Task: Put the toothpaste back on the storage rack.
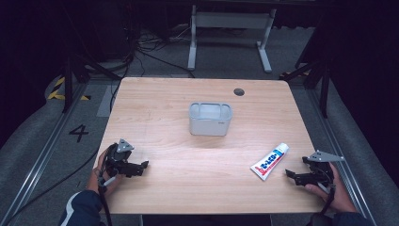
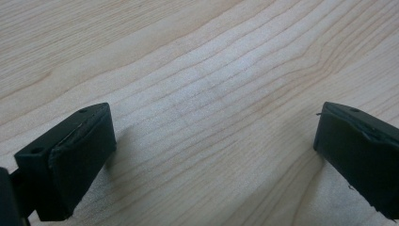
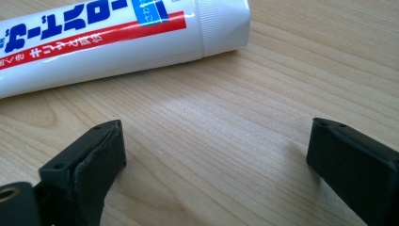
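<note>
High view: toothpaste tube (image 1: 269, 161) lies flat on the wooden table (image 1: 202, 188), near the front right corner, long axis diagonal, cap end toward far right, crimped red end toward the near left. Grey open-topped container (image 1: 210, 118) stands upright at table centre, well apart from the tube. Right gripper (image 1: 290, 174) rests low at the right edge, near the tube's crimped end, not touching it; left gripper (image 1: 142, 165) rests near the front left edge, far from the tube. Left gripper view: jaws spread wide, bare wood grain between them, nothing held. Right gripper view: jaws likewise spread wide and empty; the tube (image 3: 117, 40) lies across the top of the view beyond the jaw tips, white cap at right, red stripe and printed lettering along its length.
</note>
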### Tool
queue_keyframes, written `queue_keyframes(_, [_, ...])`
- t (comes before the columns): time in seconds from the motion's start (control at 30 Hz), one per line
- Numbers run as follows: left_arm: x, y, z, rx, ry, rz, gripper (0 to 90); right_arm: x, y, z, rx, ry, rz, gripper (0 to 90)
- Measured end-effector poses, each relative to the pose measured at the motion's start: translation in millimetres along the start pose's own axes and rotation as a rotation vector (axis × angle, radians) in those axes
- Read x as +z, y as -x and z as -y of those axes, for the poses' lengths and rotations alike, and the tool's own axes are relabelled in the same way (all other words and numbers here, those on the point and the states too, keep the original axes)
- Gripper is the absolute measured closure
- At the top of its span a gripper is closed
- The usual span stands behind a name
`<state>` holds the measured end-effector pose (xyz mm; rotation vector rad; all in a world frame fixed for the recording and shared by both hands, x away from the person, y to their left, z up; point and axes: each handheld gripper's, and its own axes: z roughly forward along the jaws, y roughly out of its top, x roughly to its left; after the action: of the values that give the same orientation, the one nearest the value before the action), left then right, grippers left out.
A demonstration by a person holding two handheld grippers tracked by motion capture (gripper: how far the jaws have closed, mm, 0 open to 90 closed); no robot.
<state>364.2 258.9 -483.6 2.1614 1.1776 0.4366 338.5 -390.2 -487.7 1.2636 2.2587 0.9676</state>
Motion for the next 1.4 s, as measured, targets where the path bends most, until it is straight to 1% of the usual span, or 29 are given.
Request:
queue_keyframes(0.03, [0.6,0.2,-1.4,0.009,-0.006,0.006,0.0,-0.3,0.0,0.2,-0.001,0.0,-0.001,5.2])
queue_keyframes(0.07, [1.4,0.5,-1.8,0.012,-0.002,0.012,0.0,-0.5,-0.2,0.4,-0.003,0.0,-0.002,5.2])
queue_keyframes(0.1, [1.8,-0.1,-2.2,0.024,0.002,0.013,0.1,-0.7,-0.2,0.6,-0.008,-0.001,-0.002,5.3])
queue_keyframes(0.17, [1.7,0.0,-2.1,0.022,0.0,0.017,0.2,-0.8,-0.6,0.7,-0.006,0.0,-0.003,5.3])
queue_keyframes(0.2, [1.5,-0.7,-2.1,0.034,0.001,0.016,0.2,-1.0,-0.7,0.5,-0.011,-0.002,-0.007,5.3])
queue_keyframes(0.27, [0.4,-0.3,-1.2,0.033,-0.007,0.022,0.3,-1.3,-0.5,-0.3,-0.022,-0.011,-0.019,5.5])
queue_keyframes(0.3, [-0.2,-0.4,-0.5,0.038,-0.005,0.022,0.3,-1.6,-0.3,-0.8,-0.034,-0.014,-0.026,5.5])
queue_keyframes(0.33, [-1.4,-1.1,0.7,0.05,-0.008,0.031,0.3,-2.3,-0.1,-1.7,-0.052,-0.024,-0.03,6.5])
queue_keyframes(0.37, [-2.4,-1.3,1.5,0.049,-0.01,0.038,0.3,-2.9,0.1,-3.2,-0.069,-0.034,-0.039,7.4])
queue_keyframes(0.4, [-2.8,-2.3,1.9,0.06,-0.005,0.036,0.3,-3.1,-0.1,-4.6,-0.084,-0.042,-0.039,8.0])
queue_keyframes(0.43, [-3.2,-2.7,2.4,0.063,-0.006,0.038,0.3,-3.3,-0.8,-5.8,-0.096,-0.048,-0.041,9.2])
queue_keyframes(0.5, [-3.2,-2.3,2.8,0.059,-0.005,0.039,0.3,-4.2,-1.8,-7.4,-0.122,-0.048,-0.051,14.2])
queue_keyframes(0.53, [-3.4,-2.7,2.7,0.065,-0.005,0.037,0.3,-5.1,-2.4,-8.1,-0.138,-0.048,-0.06,16.9])
queue_keyframes(0.6, [-3.4,-2.7,2.7,0.064,-0.006,0.038,0.3,-5.8,-4.3,-9.9,-0.176,-0.054,-0.058,16.5])
queue_keyframes(0.7, [-3.6,-2.5,2.9,0.061,-0.008,0.038,0.2,-5.7,-7.0,-13.8,-0.224,-0.072,-0.082,18.1])
queue_keyframes(0.73, [-3.8,-2.9,3.1,0.065,-0.008,0.039,0.2,-5.6,-8.1,-15.3,-0.237,-0.08,-0.087,18.2])
queue_keyframes(0.77, [-3.8,-2.9,3.1,0.065,-0.008,0.039,0.2,-5.6,-8.1,-15.3,-0.237,-0.08,-0.087,18.2])
queue_keyframes(0.8, [-3.9,-2.7,3.4,0.062,-0.008,0.041,0.2,-5.1,-10.3,-19.0,-0.275,-0.094,-0.095,18.2])
queue_keyframes(0.87, [-4.0,-2.6,3.5,0.061,-0.008,0.041,0.1,-4.4,-14.9,-25.8,-0.335,-0.115,-0.094,18.2])
queue_keyframes(0.9, [-3.9,-2.7,3.5,0.062,-0.007,0.041,0.2,-4.4,-16.4,-28.3,-0.352,-0.121,-0.094,18.3])
queue_keyframes(0.93, [-3.9,-2.8,3.4,0.062,-0.007,0.042,0.2,-4.3,-19.4,-33.5,-0.38,-0.125,-0.098,18.9])
queue_keyframes(0.97, [-3.9,-2.8,3.5,0.062,-0.007,0.042,0.1,-4.6,-20.8,-36.1,-0.392,-0.129,-0.103,19.4])
queue_keyframes(1.0, [-4.0,-2.7,3.5,0.061,-0.007,0.042,0.1,-4.5,-22.7,-40.1,-0.417,-0.135,-0.106,19.7])
queue_keyframes(1.07, [-4.0,-2.8,3.6,0.062,-0.006,0.043,0.1,-5.0,-24.9,-45.4,-0.45,-0.145,-0.107,19.9])
queue_keyframes(1.2, [-4.0,-2.8,3.7,0.061,-0.006,0.045,0.1,-7.0,-25.8,-56.9,-0.496,-0.172,-0.094,19.8])
queue_keyframes(1.37, [-3.9,-3.0,3.8,0.063,-0.004,0.046,0.1,-7.0,-23.0,-73.4,-0.537,-0.19,-0.088,19.9])
queue_keyframes(1.4, [-3.9,-3.0,3.8,0.063,-0.004,0.046,0.1,-7.0,-23.0,-73.4,-0.537,-0.19,-0.088,19.9])
